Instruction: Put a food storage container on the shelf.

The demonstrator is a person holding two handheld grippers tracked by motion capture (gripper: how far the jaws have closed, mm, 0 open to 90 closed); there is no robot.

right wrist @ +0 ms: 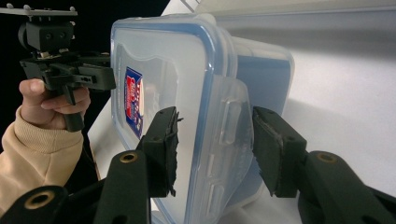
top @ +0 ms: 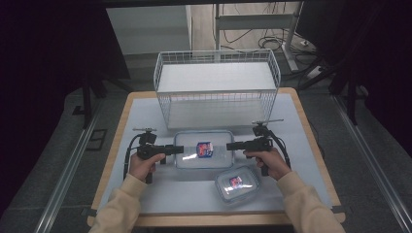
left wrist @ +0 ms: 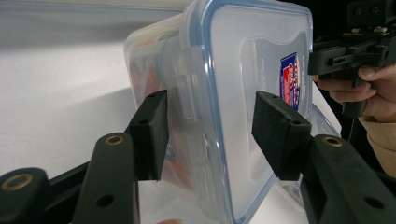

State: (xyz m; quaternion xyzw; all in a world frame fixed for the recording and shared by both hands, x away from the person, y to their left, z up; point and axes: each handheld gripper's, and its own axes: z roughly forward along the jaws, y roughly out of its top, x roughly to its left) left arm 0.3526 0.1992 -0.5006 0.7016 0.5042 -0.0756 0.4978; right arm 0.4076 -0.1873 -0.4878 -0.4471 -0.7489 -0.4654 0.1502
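Left gripper (top: 179, 149) and right gripper (top: 231, 145), jaws straddling the container's (top: 204, 149) end latches (not yet pressing).

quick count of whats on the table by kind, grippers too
clear lidded containers: 2, the larger container between the grippers, the smaller container nearer the person
white wire basket: 1
grippers: 2, left gripper, right gripper
total: 5
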